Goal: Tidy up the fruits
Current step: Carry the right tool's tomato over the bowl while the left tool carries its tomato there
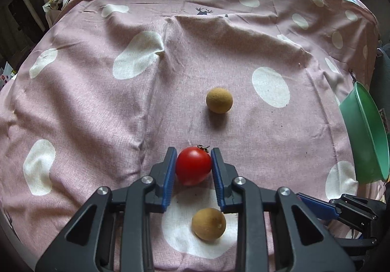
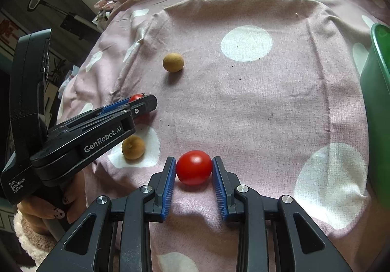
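Both jaws sit closed on fruit: the left gripper [image 1: 193, 166] pinches a stemmed red tomato [image 1: 193, 165], the right gripper [image 2: 194, 167] clamps a second tomato [image 2: 194, 167]. Two brown longans [image 1: 219, 100] lie loose on the dotted pink cloth [image 1: 97, 106], one beneath the left gripper. At the right edge stands a green bowl [image 1: 365, 135].

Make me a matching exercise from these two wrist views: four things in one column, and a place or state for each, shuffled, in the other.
Things:
1. left gripper
2. right gripper
3. green bowl
4. far brown fruit

Places or states:
A. at the right edge of the cloth
B. lying loose on the cloth, beyond both grippers
C. jaws around a tomato with a brown fruit lying under its arms
D. jaws around a tomato, no brown fruit under it

Pairs: 1-C, 2-D, 3-A, 4-B
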The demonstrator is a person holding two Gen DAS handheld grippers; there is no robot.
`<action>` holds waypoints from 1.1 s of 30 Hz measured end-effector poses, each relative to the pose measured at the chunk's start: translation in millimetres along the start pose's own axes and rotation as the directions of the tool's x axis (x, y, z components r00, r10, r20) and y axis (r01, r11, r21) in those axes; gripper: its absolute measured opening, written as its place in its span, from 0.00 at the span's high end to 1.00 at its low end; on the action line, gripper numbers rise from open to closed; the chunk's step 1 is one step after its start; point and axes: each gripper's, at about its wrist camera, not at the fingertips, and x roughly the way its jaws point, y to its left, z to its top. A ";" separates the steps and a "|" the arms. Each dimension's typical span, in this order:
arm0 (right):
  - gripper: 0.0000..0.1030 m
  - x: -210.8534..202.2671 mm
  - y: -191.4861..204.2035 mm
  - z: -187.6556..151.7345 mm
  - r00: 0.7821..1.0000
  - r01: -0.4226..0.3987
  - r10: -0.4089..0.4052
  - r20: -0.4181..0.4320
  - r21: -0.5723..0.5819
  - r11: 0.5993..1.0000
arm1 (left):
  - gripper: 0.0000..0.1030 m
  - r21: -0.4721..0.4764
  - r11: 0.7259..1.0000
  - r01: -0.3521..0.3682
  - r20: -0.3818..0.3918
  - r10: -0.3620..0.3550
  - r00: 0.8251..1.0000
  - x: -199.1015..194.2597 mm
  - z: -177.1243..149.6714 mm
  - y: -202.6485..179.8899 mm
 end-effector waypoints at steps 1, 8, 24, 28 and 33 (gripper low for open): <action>0.69 -1.2 -0.9 0.3 1.000 -0.001 0.001 0.005 0.005 1.000 | 0.73 0.003 1.000 0.001 0.006 -0.001 1.000 -2.0 -0.2 -1.2; 0.69 -15.4 -13.9 5.5 0.999 -0.020 0.018 0.048 0.057 0.998 | 0.73 0.019 0.999 0.030 0.077 -0.031 0.997 -24.7 -0.7 -13.0; 0.69 -105.0 -78.5 10.7 0.952 -0.053 -0.020 0.304 0.229 0.972 | 0.73 0.136 0.983 0.122 0.242 -0.153 0.958 -86.9 0.3 -93.9; 0.69 -128.3 -98.9 5.0 0.931 -0.064 -0.046 0.362 0.288 0.956 | 0.73 0.155 0.975 0.157 0.242 -0.192 0.951 -91.1 -0.8 -117.0; 0.69 -152.5 -119.6 -4.1 0.903 -0.062 -0.094 0.419 0.344 0.937 | 0.73 0.195 0.962 0.190 0.236 -0.234 0.943 -94.7 -2.7 -148.6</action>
